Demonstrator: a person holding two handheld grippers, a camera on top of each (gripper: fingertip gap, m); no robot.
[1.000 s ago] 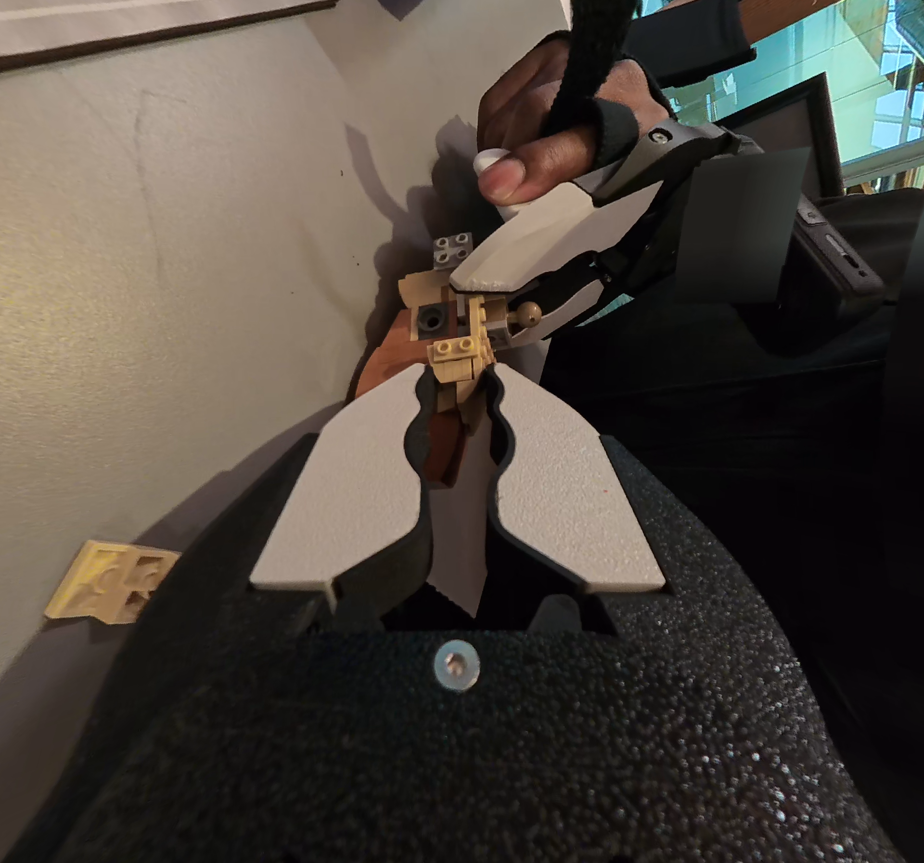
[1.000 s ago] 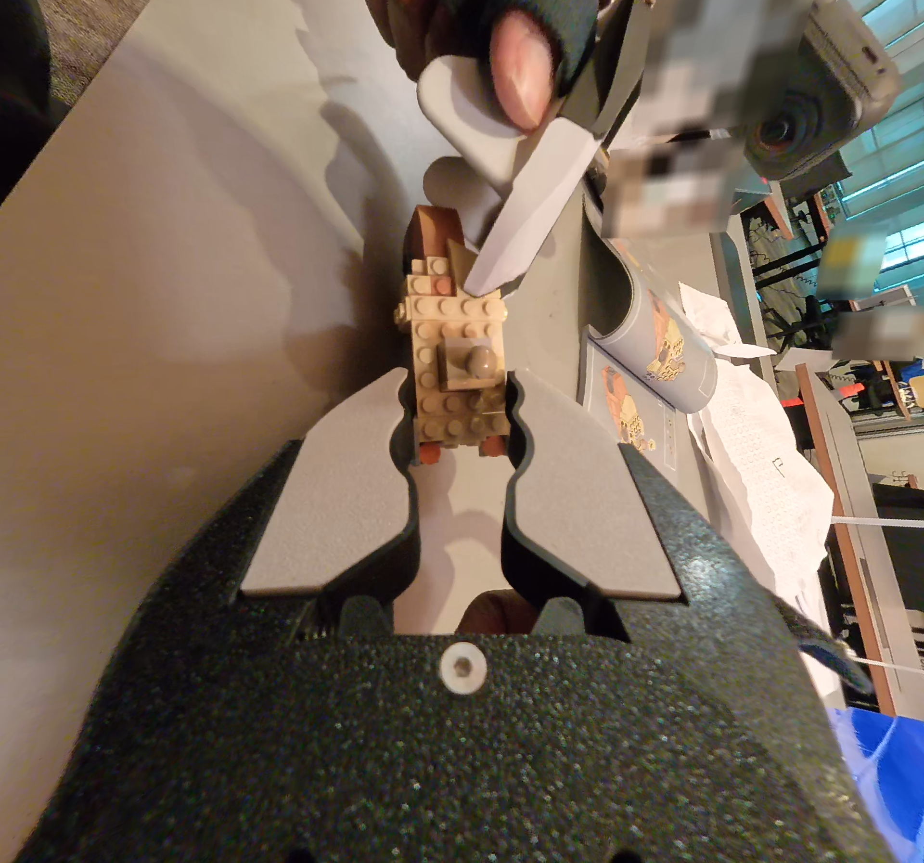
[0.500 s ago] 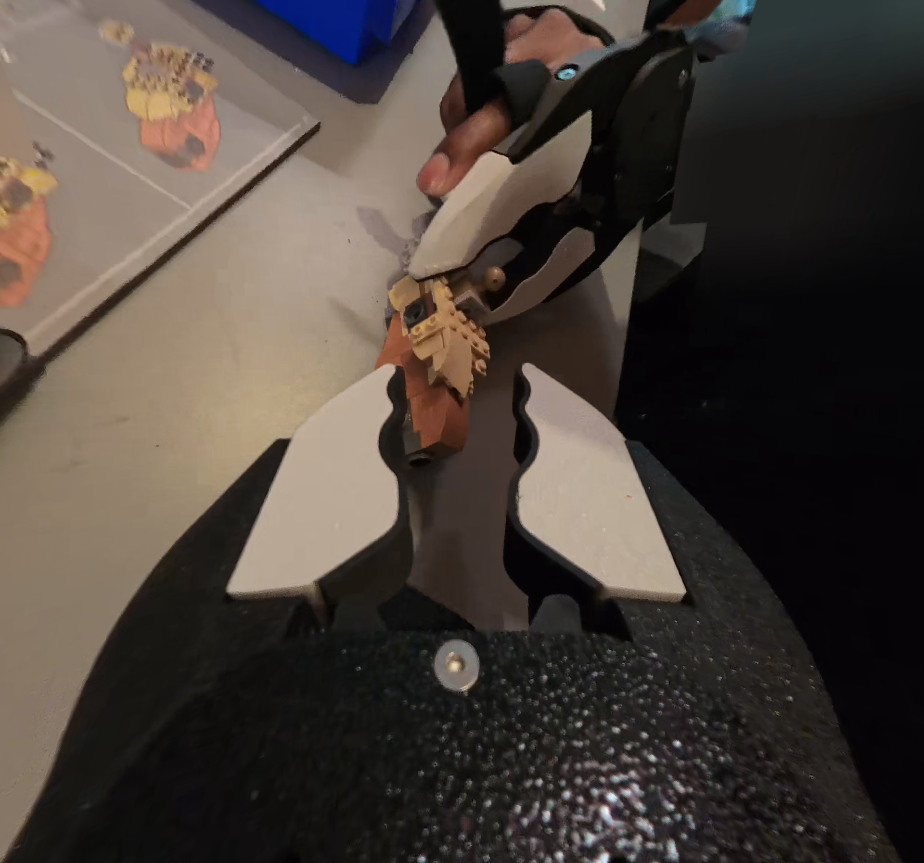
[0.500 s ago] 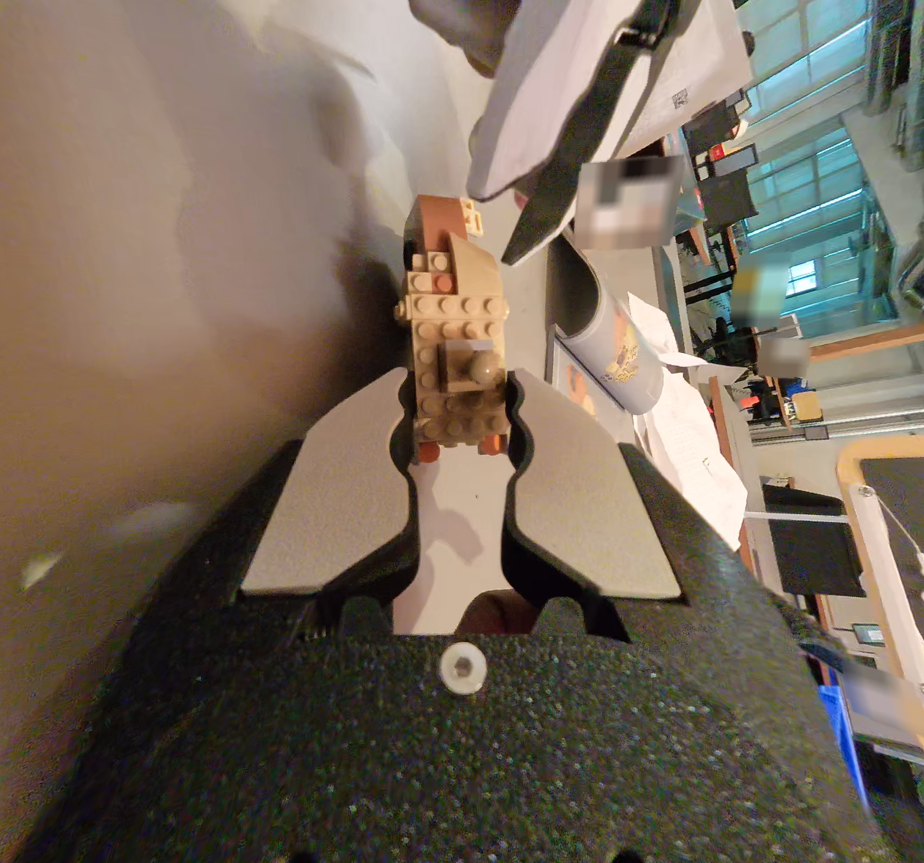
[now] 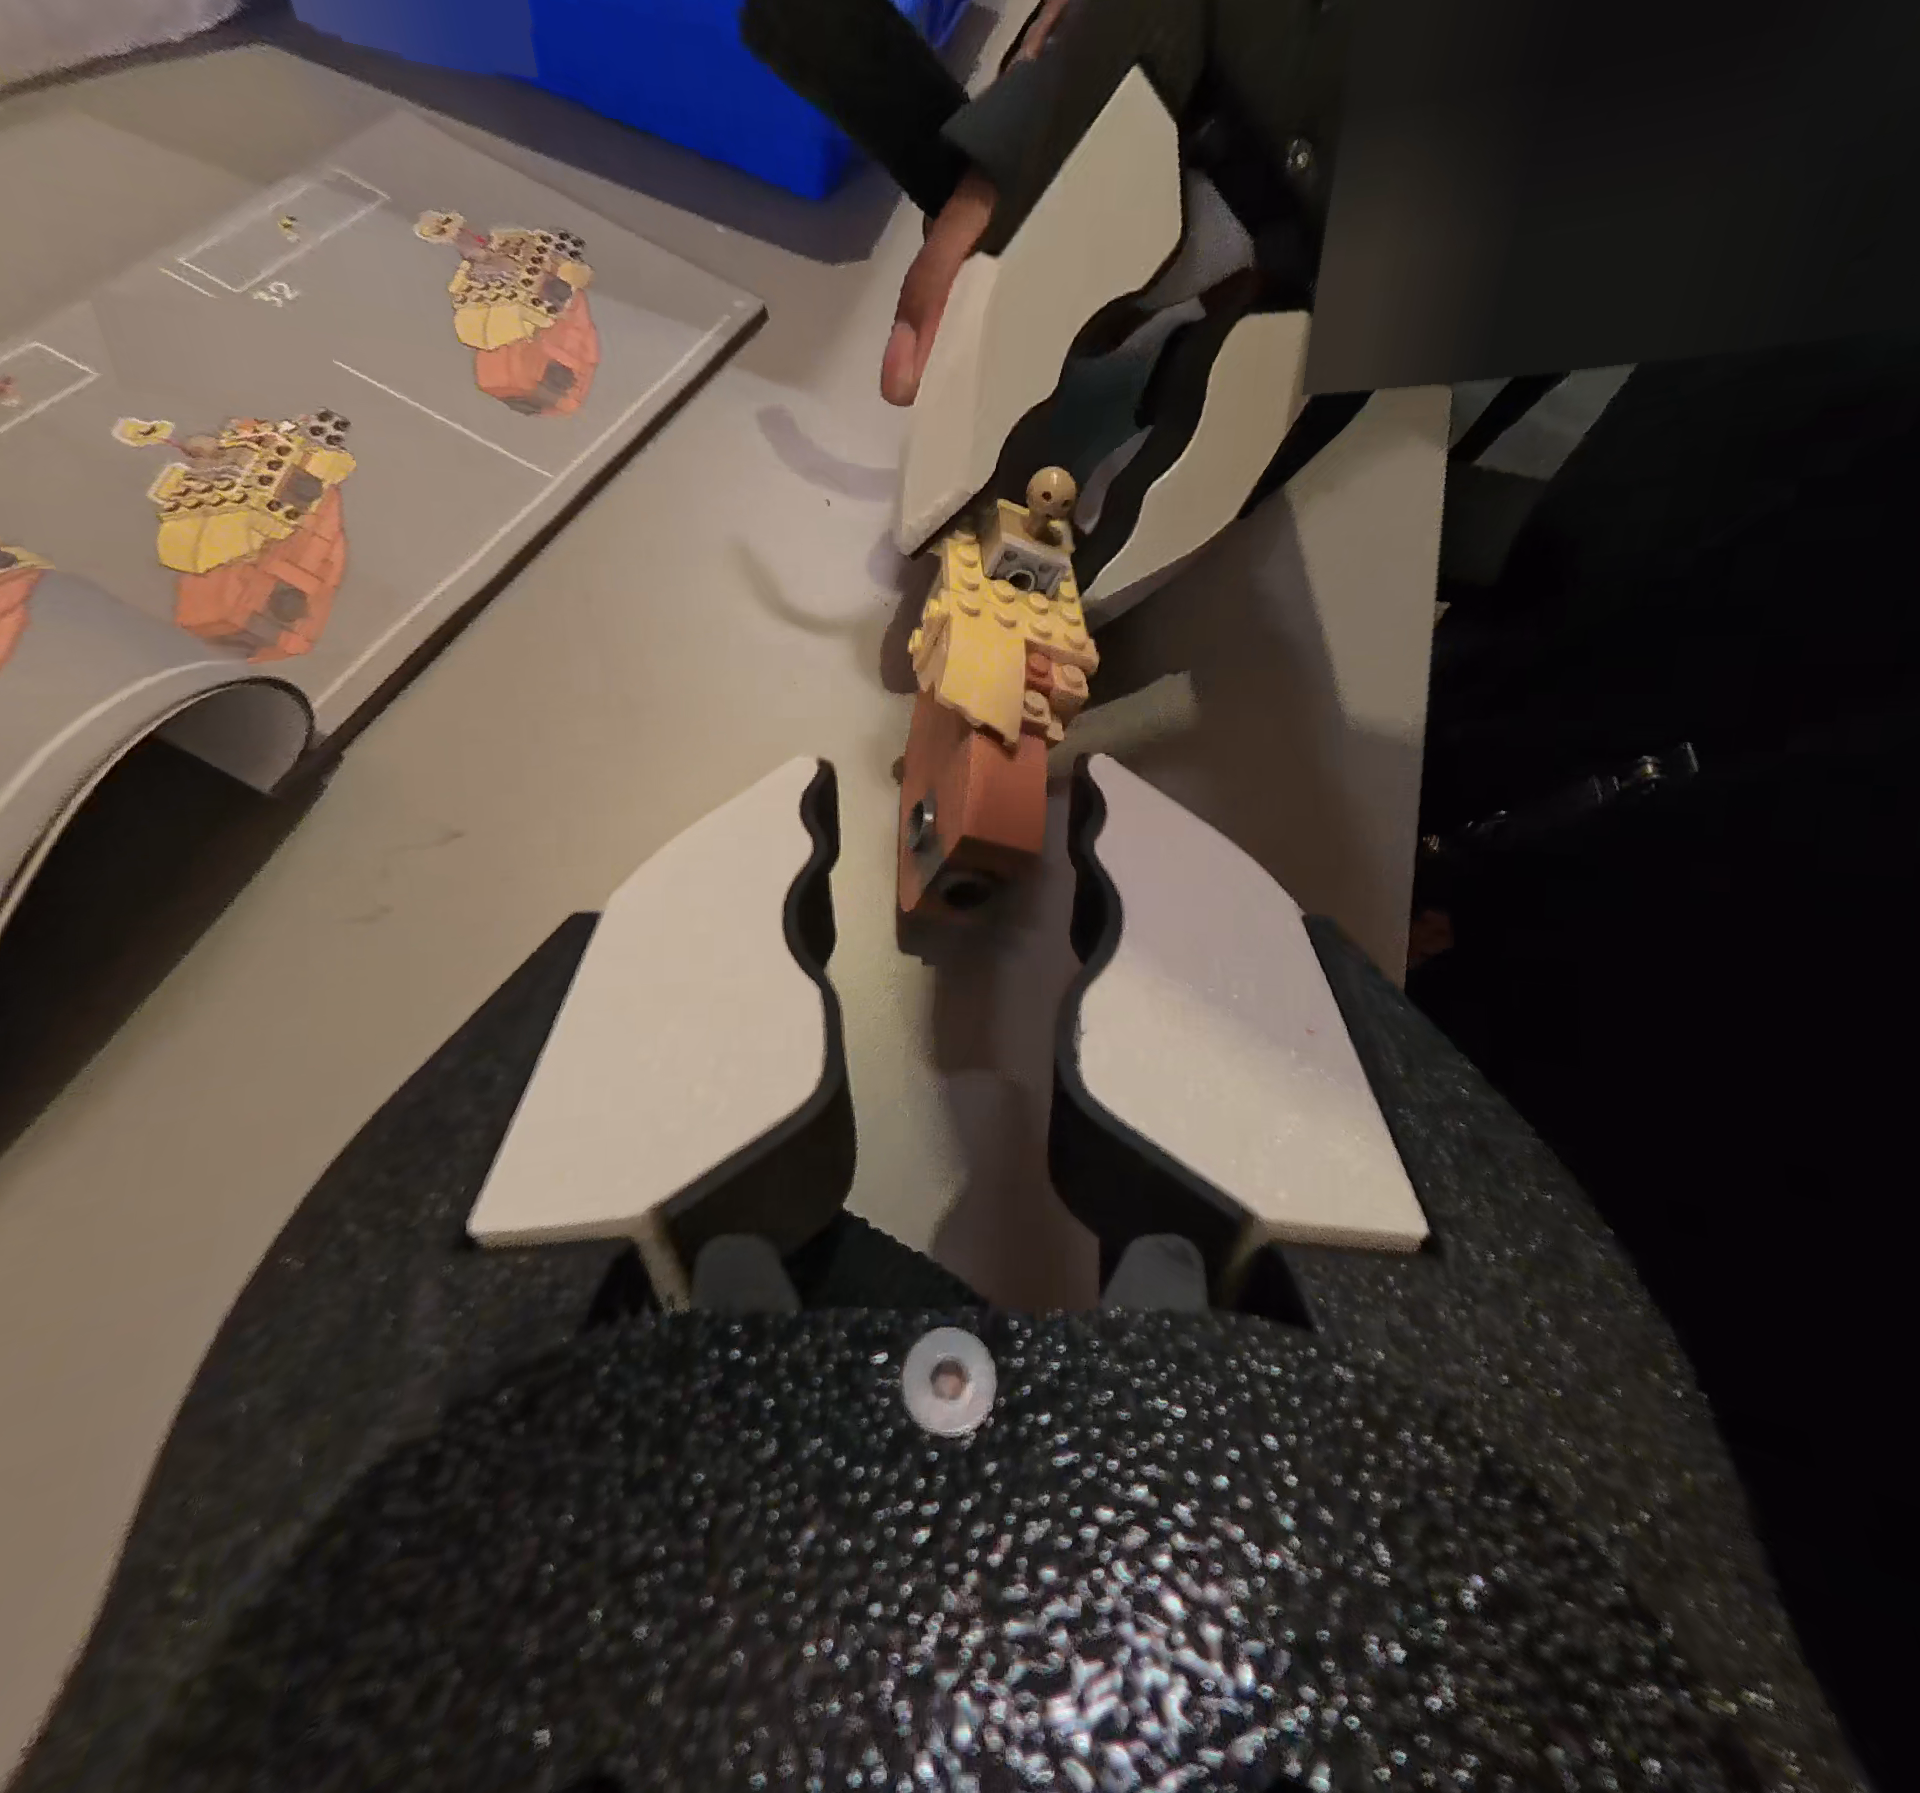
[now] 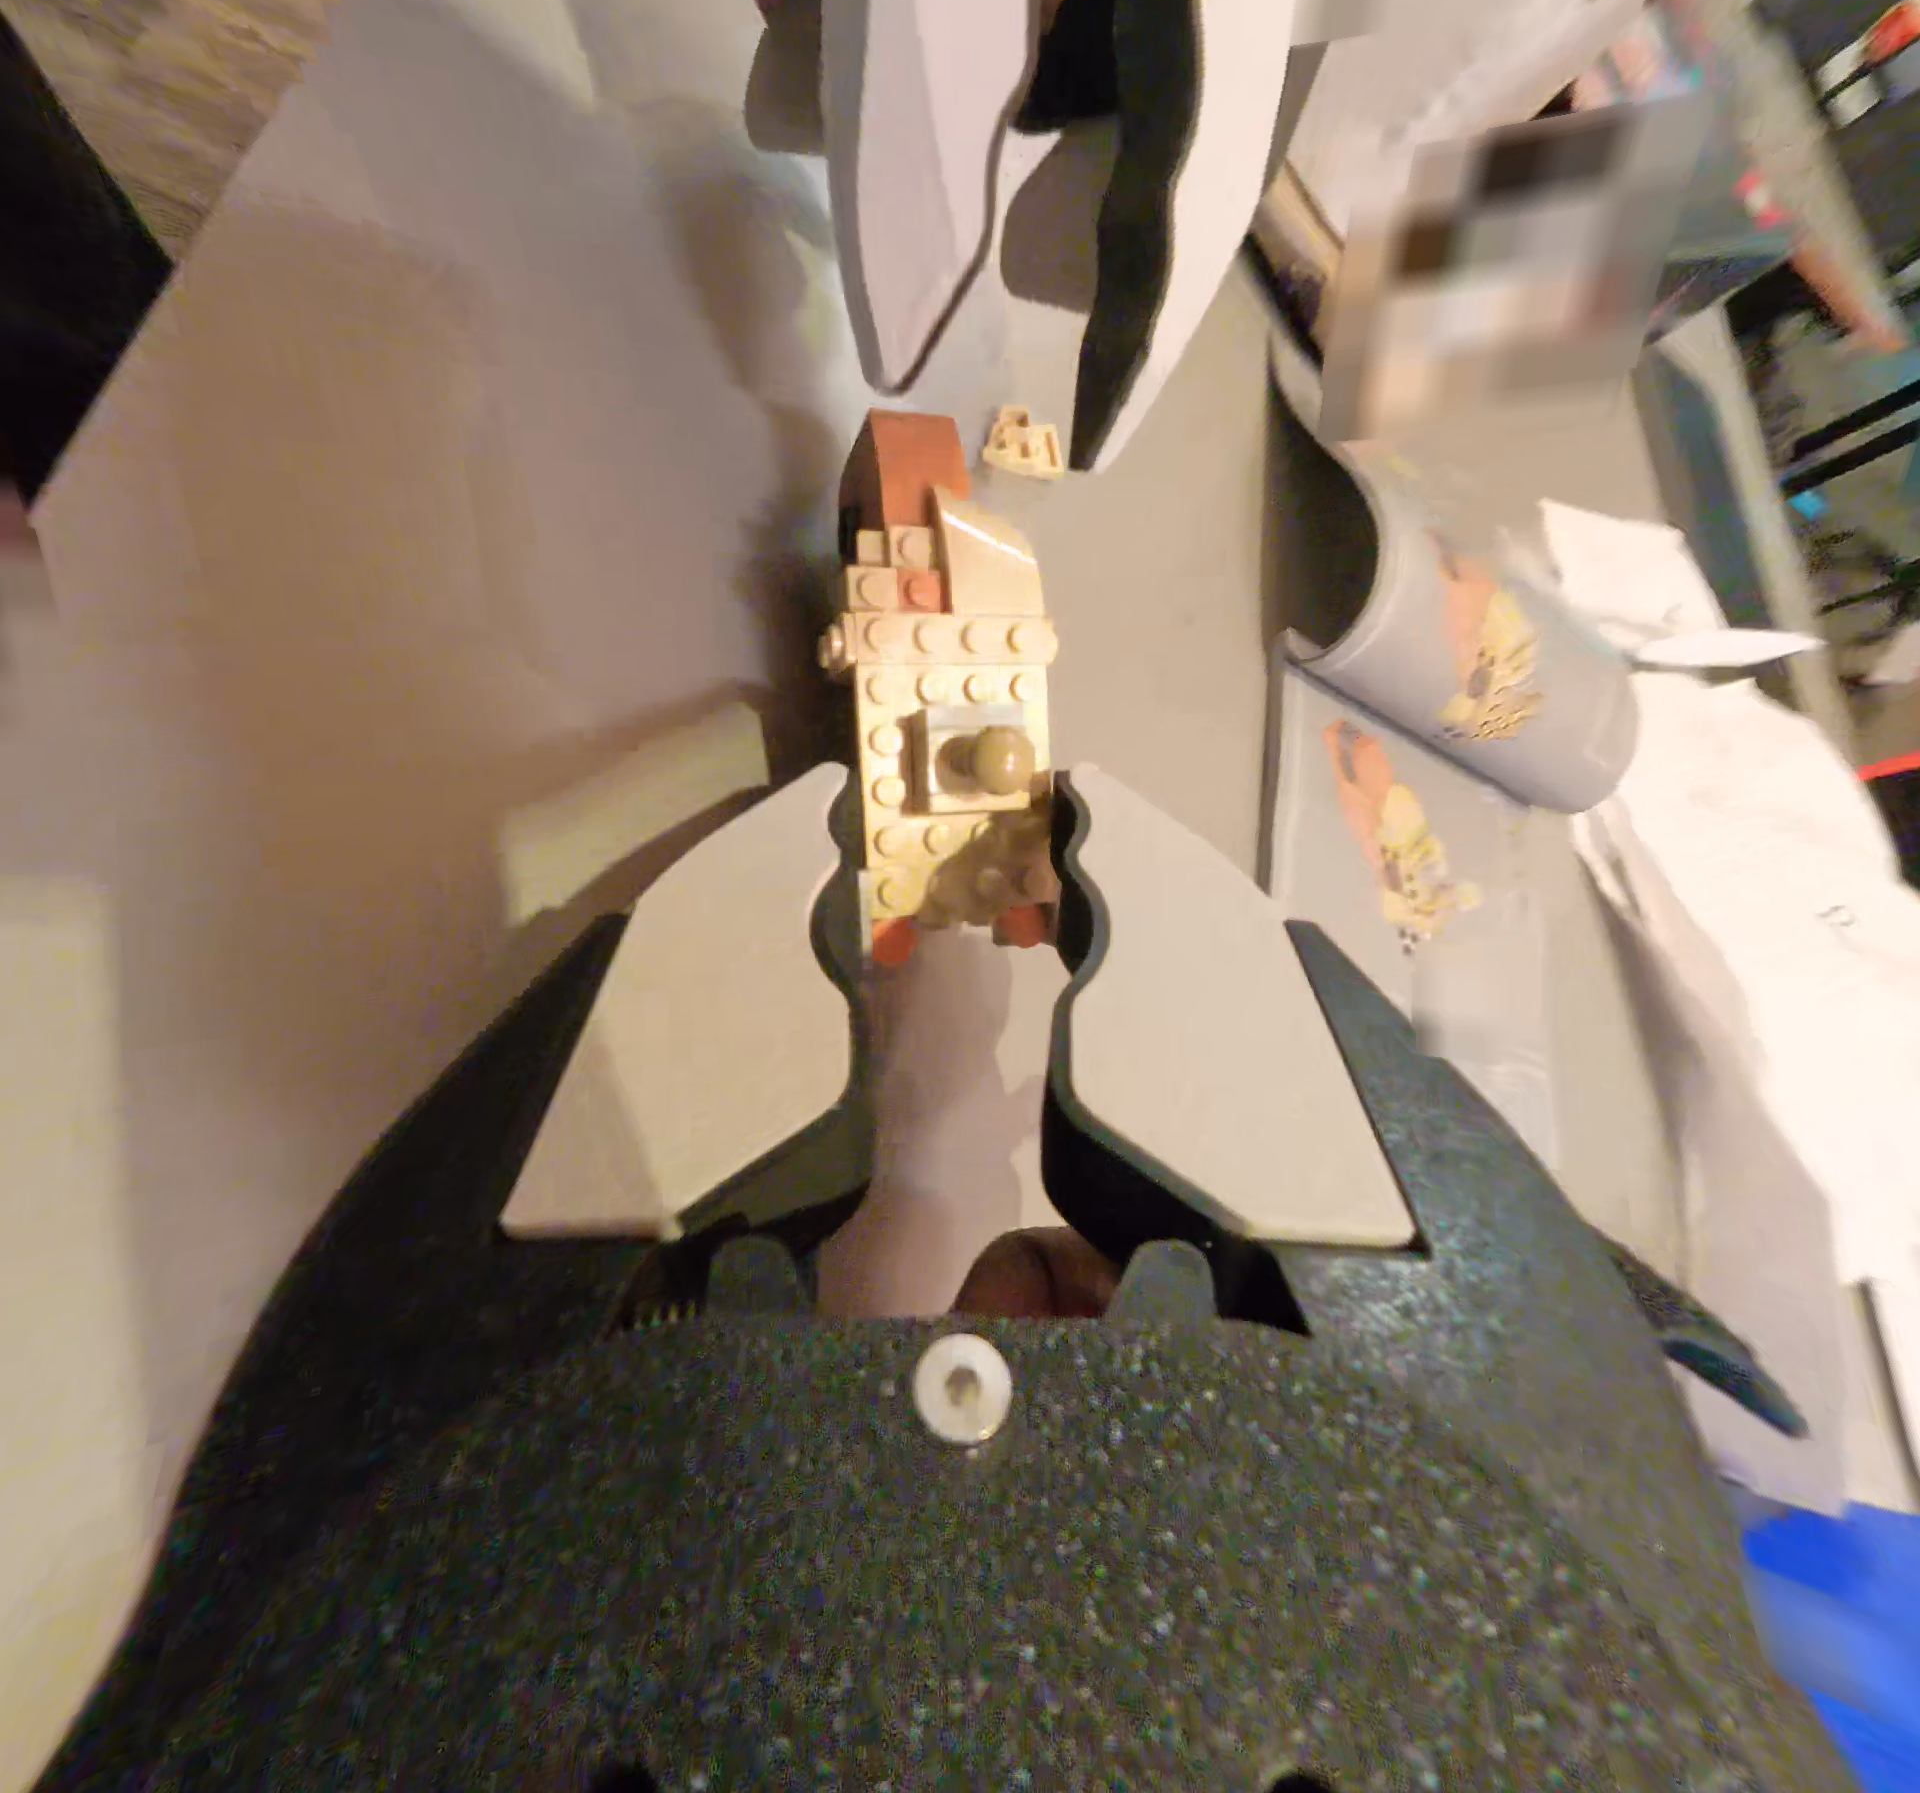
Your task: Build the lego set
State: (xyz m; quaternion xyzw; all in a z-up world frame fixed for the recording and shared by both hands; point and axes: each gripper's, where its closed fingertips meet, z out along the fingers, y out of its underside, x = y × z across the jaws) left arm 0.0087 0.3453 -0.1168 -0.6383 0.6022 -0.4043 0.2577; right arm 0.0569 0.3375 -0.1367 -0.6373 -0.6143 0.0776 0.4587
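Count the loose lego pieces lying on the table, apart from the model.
1: a small tan lego plate on the grey table, just beyond the brown end of the brown-and-tan lego model held in the right gripper. Others may be hidden behind the grippers.

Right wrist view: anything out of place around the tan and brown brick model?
One loose small tan plate lies on the grey table beyond the tan and brown brick model, unattached. The instruction booklet has a page curled up. Nothing looks broken.
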